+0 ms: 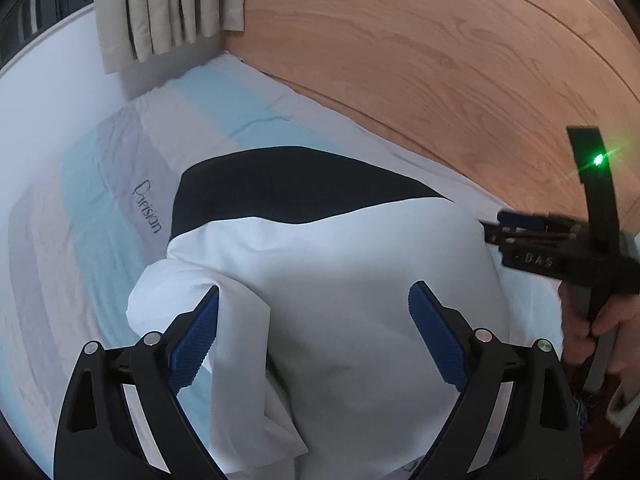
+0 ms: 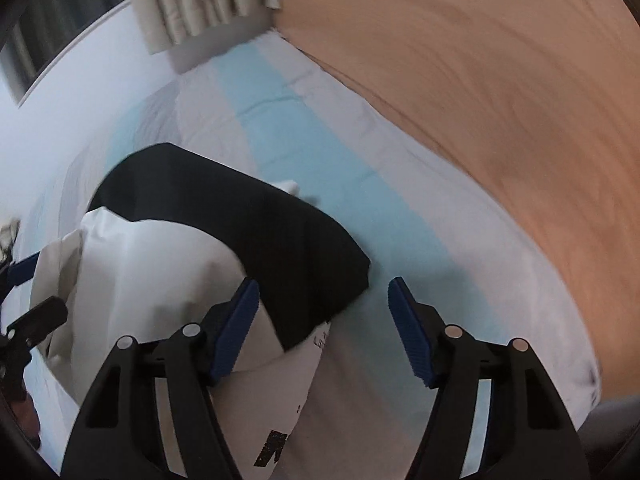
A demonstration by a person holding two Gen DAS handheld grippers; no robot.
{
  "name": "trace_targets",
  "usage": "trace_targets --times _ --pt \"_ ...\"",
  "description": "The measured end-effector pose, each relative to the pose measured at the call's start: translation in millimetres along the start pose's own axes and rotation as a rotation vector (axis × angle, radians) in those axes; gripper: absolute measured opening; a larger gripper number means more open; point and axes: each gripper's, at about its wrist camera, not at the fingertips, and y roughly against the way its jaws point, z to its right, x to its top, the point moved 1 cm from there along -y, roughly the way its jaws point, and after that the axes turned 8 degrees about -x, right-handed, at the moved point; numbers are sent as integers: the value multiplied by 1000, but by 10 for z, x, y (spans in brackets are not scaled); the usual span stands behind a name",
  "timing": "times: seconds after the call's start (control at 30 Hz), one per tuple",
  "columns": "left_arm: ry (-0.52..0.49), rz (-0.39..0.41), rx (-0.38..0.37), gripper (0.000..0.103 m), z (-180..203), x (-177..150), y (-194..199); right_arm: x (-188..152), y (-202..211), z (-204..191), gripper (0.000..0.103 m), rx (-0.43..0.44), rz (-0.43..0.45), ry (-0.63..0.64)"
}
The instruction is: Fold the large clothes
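Folded white-and-black garment (image 1: pixel 320 280) lying on a bed sheet (image 1: pixel 100 216) striped in pale blue, grey and white, with dark script lettering on a grey stripe just left of the garment. Wood-grain floor (image 1: pixel 460 60) beyond the bed's far edge; beige pleated curtain (image 1: pixel 168 4) hanging at the far corner, beside a white wall.

Left hand-held gripper (image 1: pixel 314 336) above the white part of the garment, angled steeply downward, blue ribbed pads wide apart, nothing pinched between them. A rolled white fold bulging just beside the left pad.

Right hand-held gripper (image 2: pixel 322 328) above the garment's near right corner, where the black panel (image 2: pixel 248 224) ends over the sheet; pads apart and clear of the cloth. Seen from the left wrist view as a black frame with a green light, held at the garment's right edge by a hand (image 1: pixel 592 328) wrapped around its grip.

Cloth smooth and matte, softly creased; black printed marks (image 2: pixel 272 444) on the white fabric near the lower edge, blurred.
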Motion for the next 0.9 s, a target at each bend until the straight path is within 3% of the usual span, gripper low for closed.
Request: trace_targets --times 0.1,0.2,0.27,0.33,0.43,0.5,0.7,0.83,0.9 --pt "-9 106 -2 90 85 116 243 -78 -150 112 63 57 -57 -106" --pt "-65 106 -44 94 264 228 243 -135 -253 141 63 106 -82 -140" --pt "-109 63 -58 94 345 226 68 -173 -262 131 63 160 -73 -128" --pt "-130 -28 -101 94 362 141 -215 -211 -275 111 63 215 -72 -111" --pt "-54 -102 -177 95 228 -41 -470 -276 -275 2 63 257 -62 -44" --pt "-18 -108 -209 95 177 -118 -526 -298 -307 -74 63 251 -50 5" --pt "19 -119 -216 98 130 -222 -670 -282 -511 -16 66 300 -66 -11" --pt "-58 -60 -138 95 185 -156 -439 -399 -462 38 61 219 -70 55" --pt "-81 -69 -127 95 203 -173 -434 -478 -525 56 61 182 -87 62"
